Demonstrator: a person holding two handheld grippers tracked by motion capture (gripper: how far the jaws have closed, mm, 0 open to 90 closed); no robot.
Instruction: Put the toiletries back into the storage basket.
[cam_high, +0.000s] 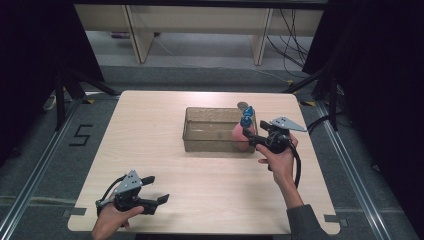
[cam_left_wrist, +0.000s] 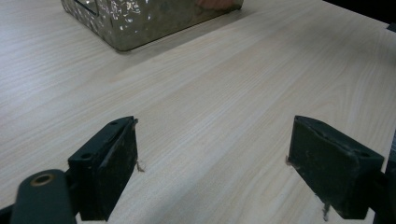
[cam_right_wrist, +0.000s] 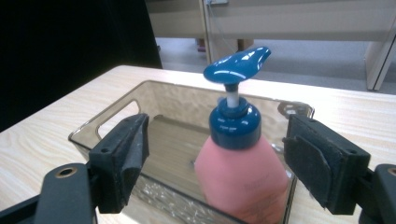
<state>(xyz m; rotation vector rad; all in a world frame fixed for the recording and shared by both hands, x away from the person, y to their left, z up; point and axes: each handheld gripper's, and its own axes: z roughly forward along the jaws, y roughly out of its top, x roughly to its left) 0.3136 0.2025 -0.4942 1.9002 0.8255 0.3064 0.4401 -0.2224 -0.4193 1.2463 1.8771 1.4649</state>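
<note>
Two tools over one counter, bottle in the bin at the right-hand end.

One pale wood counter (cam_high: 165, 165) carries a clear brownish plastic bin (cam_high: 210, 131) near its far middle. Pink pump bottle (cam_right_wrist: 243, 179) with blue pump head (cam_right_wrist: 237, 64) stands upright inside the bin, at the end nearest the right tool (cam_high: 248, 136). Right tool sits at that end of the bin, jaws wide, one either side of the bottle body, pads clear of it, not gripping. Small round grey thing (cam_high: 242, 105) lies on the counter just behind the bin's far right corner; can't tell what it is. Left tool (cam_high: 156, 191) is well apart at the near left corner of the counter, jaws wide, bare wood between them, bin corner (cam_left_wrist: 140, 18) ahead of it.
</note>
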